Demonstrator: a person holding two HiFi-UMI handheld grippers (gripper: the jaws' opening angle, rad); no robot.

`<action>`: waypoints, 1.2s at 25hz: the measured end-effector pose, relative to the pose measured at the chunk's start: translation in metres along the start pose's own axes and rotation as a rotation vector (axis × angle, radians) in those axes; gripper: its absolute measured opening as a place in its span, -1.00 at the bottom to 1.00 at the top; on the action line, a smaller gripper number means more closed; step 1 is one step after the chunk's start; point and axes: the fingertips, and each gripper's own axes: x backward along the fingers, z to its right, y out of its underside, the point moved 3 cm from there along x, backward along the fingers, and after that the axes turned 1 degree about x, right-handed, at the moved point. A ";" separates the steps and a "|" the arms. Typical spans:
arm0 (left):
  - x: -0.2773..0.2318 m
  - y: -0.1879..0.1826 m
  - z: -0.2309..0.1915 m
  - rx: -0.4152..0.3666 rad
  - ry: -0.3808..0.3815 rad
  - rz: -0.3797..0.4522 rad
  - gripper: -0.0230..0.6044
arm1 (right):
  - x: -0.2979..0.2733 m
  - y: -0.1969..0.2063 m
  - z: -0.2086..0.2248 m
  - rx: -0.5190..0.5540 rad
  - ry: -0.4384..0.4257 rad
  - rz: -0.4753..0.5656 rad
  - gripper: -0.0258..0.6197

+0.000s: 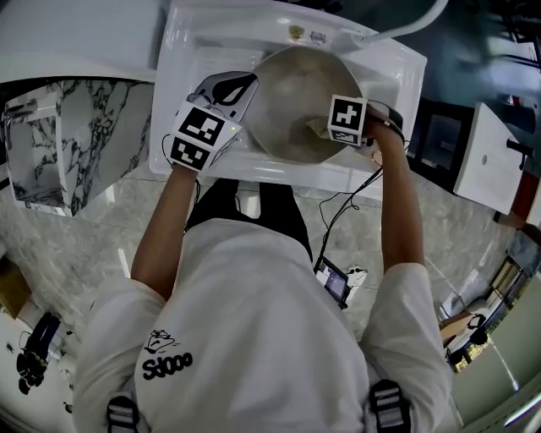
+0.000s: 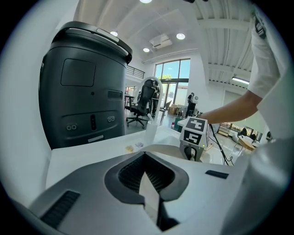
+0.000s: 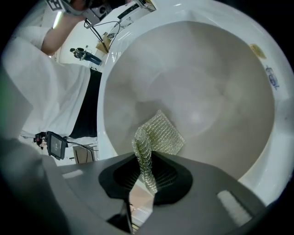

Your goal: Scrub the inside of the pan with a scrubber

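A round grey pan (image 1: 292,89) lies in the white sink (image 1: 190,51). My left gripper (image 1: 237,89) is at the pan's left rim, and in the left gripper view its jaws (image 2: 147,176) are closed on a thin pale edge that looks like that rim. My right gripper (image 1: 334,128) reaches into the pan from the right. It is shut on a pale green mesh scrubber (image 3: 161,135), which rests folded against the pan's (image 3: 202,87) inner wall near the bottom. The scrubber (image 1: 318,127) barely shows in the head view.
A marble counter (image 1: 76,127) runs to the left of the sink. A curved tap (image 1: 410,24) rises at the sink's back right. Cables and a small screen device (image 1: 334,282) hang at the person's waist. A tall dark machine (image 2: 82,87) stands behind the sink.
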 end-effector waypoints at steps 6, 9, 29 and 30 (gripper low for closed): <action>0.001 0.002 -0.001 0.005 0.001 -0.009 -0.91 | 0.001 0.002 0.018 0.049 0.127 -0.100 -0.69; 0.001 0.005 -0.003 0.008 -0.001 -0.012 -0.91 | -0.003 -0.002 0.022 0.057 0.141 -0.127 -0.69; 0.011 0.020 -0.010 0.045 -0.028 -0.032 -0.91 | 0.012 -0.041 0.100 0.027 0.527 -0.025 -0.69; 0.013 0.022 -0.012 0.046 -0.032 -0.035 -0.91 | 0.010 -0.045 0.104 0.015 0.536 -0.014 -0.69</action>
